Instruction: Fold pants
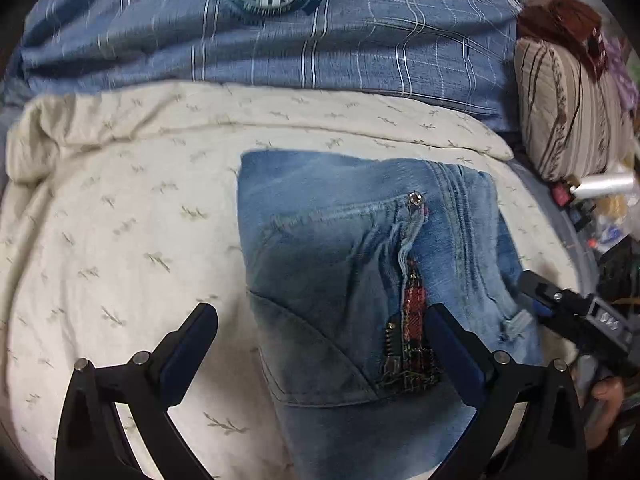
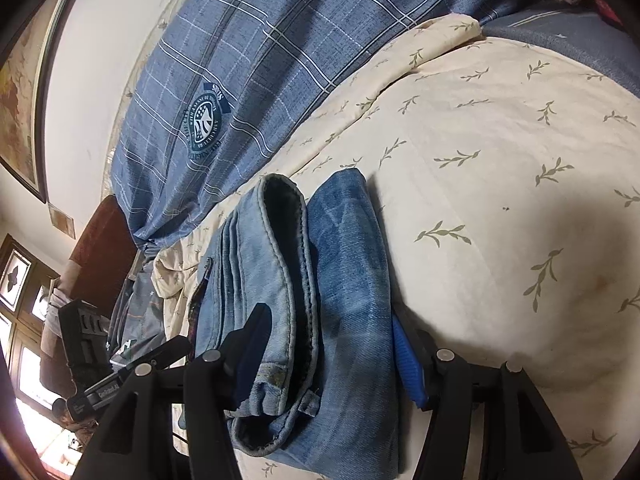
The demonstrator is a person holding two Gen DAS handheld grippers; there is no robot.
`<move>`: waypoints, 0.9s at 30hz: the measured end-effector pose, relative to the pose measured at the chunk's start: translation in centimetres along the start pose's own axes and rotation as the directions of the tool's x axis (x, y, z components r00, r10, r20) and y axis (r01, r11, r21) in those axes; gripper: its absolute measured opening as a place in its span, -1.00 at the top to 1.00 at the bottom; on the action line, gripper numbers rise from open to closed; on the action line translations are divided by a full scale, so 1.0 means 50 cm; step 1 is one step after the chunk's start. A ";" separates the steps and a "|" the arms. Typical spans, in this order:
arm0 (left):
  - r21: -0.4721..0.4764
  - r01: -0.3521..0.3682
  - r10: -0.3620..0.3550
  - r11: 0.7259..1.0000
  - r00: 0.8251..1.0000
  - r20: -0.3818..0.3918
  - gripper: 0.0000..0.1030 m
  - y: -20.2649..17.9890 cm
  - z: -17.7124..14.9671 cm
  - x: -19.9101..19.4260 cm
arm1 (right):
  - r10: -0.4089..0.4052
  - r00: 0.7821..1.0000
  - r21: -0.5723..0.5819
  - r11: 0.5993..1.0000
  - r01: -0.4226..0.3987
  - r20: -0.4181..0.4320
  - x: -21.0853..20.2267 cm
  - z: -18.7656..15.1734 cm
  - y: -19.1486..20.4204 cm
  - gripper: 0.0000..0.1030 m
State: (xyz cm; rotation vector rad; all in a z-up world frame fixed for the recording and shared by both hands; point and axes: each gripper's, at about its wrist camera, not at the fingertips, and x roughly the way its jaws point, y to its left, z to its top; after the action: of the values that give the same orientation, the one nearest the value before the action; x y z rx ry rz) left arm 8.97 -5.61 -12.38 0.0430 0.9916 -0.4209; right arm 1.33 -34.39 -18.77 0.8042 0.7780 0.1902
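A cream bedsheet (image 2: 500,140) printed with green sprigs covers the bed below both grippers. Ahead of them lies a blue plaid duvet (image 1: 280,40) bearing an oval crest. A white wall (image 2: 120,40) rises beyond, with a dark-framed picture (image 2: 20,100) and bright windows (image 2: 24,360) off to the left.
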 end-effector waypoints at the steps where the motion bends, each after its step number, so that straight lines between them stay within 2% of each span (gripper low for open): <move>1: 0.013 -0.030 0.030 0.999 0.999 0.019 -1.00 -0.006 0.000 -0.004 | 0.000 1.000 -0.002 1.000 0.000 0.000 0.000 0.001 0.000 -0.20; 3: 0.032 -0.072 0.071 0.997 0.996 0.044 -1.00 -0.014 0.002 -0.010 | 0.003 1.000 -0.005 1.000 -0.003 0.001 -0.001 0.001 0.000 -0.21; 27: 0.044 -0.122 0.120 0.991 0.991 0.050 -1.00 -0.016 -0.004 -0.023 | 0.006 1.000 -0.011 1.000 -0.006 -0.002 0.003 -0.002 0.004 -0.21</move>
State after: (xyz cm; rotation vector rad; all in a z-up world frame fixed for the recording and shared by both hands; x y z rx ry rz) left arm 7.99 -5.95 -11.42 0.1347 0.9271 -0.3322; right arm 1.40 -34.12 -18.77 0.7959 0.7756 0.2010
